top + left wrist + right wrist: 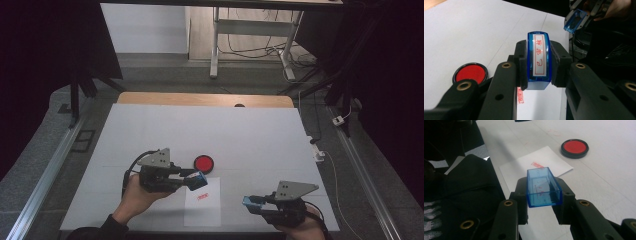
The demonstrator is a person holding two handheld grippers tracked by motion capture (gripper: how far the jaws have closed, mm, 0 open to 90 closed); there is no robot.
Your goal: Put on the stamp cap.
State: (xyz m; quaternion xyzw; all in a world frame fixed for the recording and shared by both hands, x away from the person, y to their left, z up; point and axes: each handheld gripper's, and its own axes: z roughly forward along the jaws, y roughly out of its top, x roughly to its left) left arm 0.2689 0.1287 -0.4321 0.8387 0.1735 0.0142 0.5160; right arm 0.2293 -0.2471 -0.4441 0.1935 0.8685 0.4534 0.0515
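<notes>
On the white-covered table (150, 130) a small round black ink pad (204, 163) sits open, its dish full of red ink, just left of the table's middle and a little beyond the far edge of a sheet of white paper (202, 210). The paper lies near the person's edge and carries one red rectangular stamp mark (202, 197) in its upper half.

The left gripper (196, 180) hangs over the far left corner of the paper, jaws clamped on the two long sides of a blue rectangular stamp (538, 61). In the left gripper view the stamp's long axis runs straight out along the jaws, and its white face with red characters is turned up toward the camera, not down at the paper. From the high view the stamp points right, toward the middle of the table, close to the ink pad but apart from it.

The right gripper (254, 202) is low at the near right, well to the right of the paper, pointing left. Its jaws are closed on a clear blue stamp cap (543, 188), a hollow box held by its long sides. Its open mouth faces upward and there is nothing inside but faint red smears on its inner walls.
</notes>
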